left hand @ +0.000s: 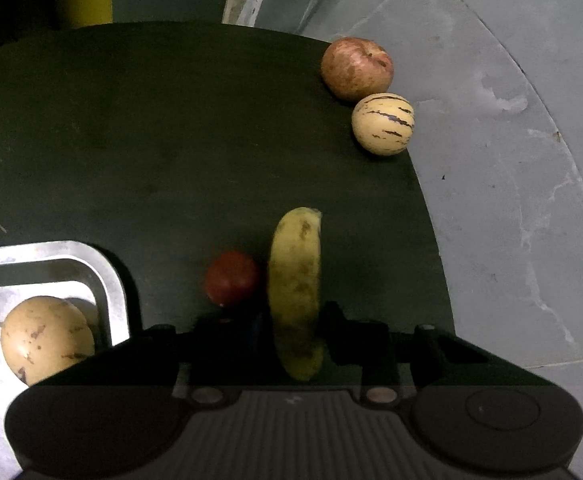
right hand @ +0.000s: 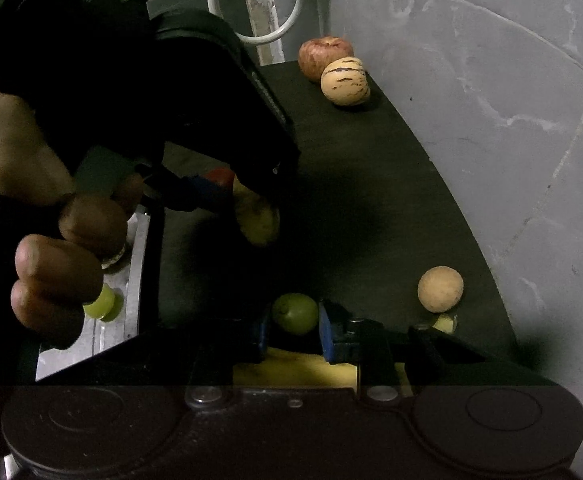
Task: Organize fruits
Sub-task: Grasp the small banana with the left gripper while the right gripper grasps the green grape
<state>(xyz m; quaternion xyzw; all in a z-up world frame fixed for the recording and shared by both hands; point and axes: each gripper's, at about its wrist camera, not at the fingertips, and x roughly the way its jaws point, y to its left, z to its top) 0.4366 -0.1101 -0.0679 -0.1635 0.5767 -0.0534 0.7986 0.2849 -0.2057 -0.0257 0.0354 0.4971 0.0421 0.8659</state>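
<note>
— Dark worktop against a grey wall, fruit scattered over it. Where's the left tool?

— Clamped on the banana. The banana's long axis runs straight out along the fingers, its tip pointing away toward the far edge, so lifting it means carrying it lengthwise. The tray sits close on that tool's left, with one pale fruit already in it.

— And the right tool?

— Narrowed onto a green fruit, blue pads touching both sides. I'd judge the tray lies further from that one, across the left hand.

— Anything one camera misses?

— The right view alone shows the round tan fruit near the edge and something green in the tray. The left view alone shows the red fruit just beside the banana clearly. Both show the apple touching the striped fruit, well apart from either tool.
</note>
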